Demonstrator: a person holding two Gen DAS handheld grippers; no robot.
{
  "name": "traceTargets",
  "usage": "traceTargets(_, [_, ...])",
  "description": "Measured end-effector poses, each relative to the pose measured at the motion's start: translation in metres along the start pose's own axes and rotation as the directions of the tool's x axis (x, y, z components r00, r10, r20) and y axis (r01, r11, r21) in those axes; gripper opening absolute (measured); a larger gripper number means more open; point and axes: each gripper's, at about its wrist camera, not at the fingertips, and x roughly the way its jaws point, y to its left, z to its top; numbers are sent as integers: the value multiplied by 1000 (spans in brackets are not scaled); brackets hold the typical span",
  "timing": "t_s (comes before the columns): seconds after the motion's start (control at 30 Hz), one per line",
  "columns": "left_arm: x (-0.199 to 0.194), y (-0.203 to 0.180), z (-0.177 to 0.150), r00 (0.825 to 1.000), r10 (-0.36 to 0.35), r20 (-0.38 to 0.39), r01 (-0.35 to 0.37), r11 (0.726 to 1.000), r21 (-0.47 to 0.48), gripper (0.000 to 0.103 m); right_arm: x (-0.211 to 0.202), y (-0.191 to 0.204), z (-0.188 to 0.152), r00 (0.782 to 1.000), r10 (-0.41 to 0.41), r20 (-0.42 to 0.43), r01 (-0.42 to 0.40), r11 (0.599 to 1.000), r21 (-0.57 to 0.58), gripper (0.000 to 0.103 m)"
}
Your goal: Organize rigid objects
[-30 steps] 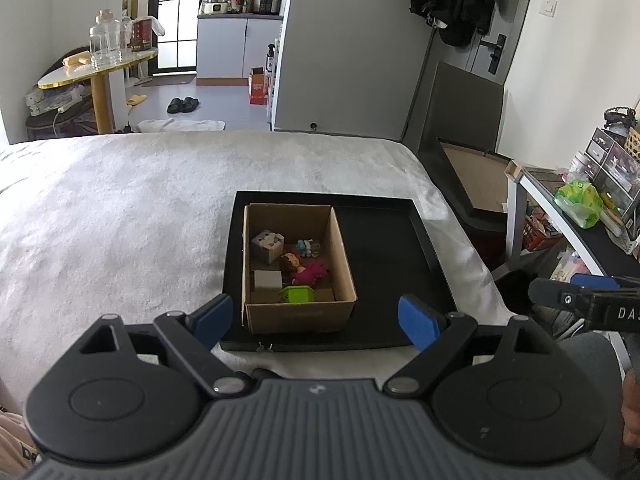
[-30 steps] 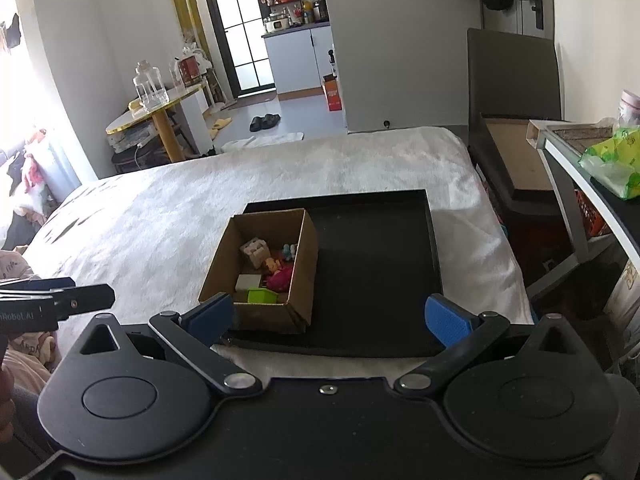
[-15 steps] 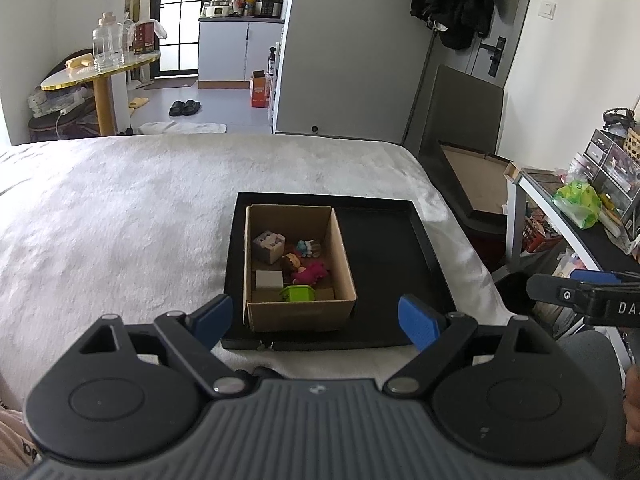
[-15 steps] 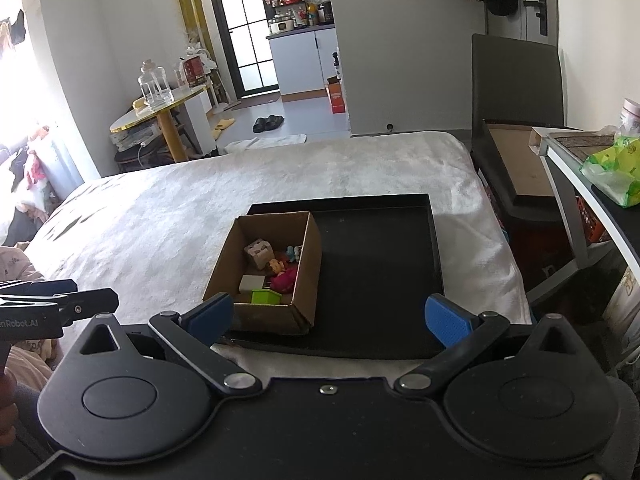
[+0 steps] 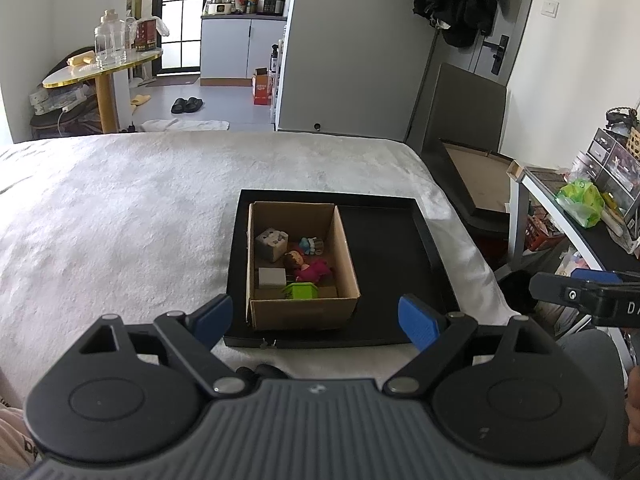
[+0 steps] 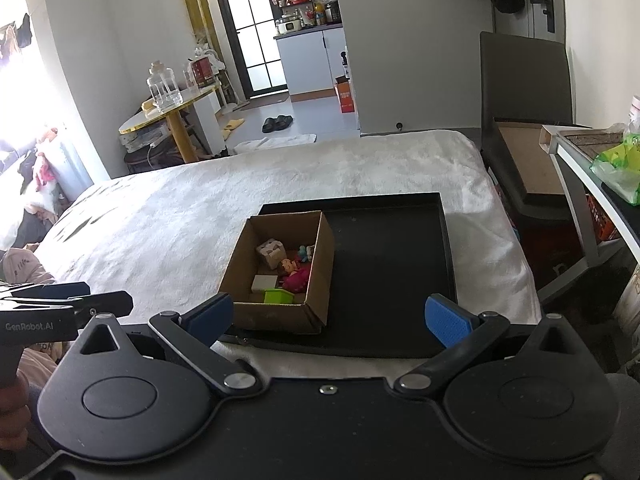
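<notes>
Cardboard box (image 5: 302,308) on black tray (image 5: 394,264), holding green block (image 5: 300,290), pink doll (image 5: 314,270)

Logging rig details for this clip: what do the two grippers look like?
Both match. The left gripper and right gripper each have a black body with two round discs, black linkage arms on silver pivots, and blue textured pads. The left body is ribbed dark grey; the right is smooth black with a centre screw. The left's side, seen from the right wrist camera, reads "GenRobot.AI". No cables or sleeves are visible.
</notes>
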Motion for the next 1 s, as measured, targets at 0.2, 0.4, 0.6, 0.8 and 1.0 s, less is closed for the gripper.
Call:
traceTargets(0.2, [-1, -2, -2, 1000, -3, 2, 3, 1000, 10, 89, -1, 0, 0, 1000, -7, 0, 7, 1000, -5, 103])
traceTargets(0.4, [-2, -2, -2, 1000, 0, 3, 0, 1000, 15, 89, 0, 1, -1, 1000, -5, -1, 5, 1000, -4, 103])
traceTargets(0.6, [-1, -2, -3, 1000, 1, 0, -1, 1000, 15, 89, 1, -3, -2, 1000, -2, -7, 2, 1000, -4, 103])
traceTargets(0.8, [3, -3, -4, 1000, 8, -7, -8, 1000, 27, 89, 4, -2, -3, 1000, 3, -13, -3, 1000, -2, 103])
traceTargets(1.0, [9, -3, -5, 1000, 3, -19, -3, 999, 32, 89, 12, -1, -6, 1000, 5, -25, -5, 1000, -1, 103])
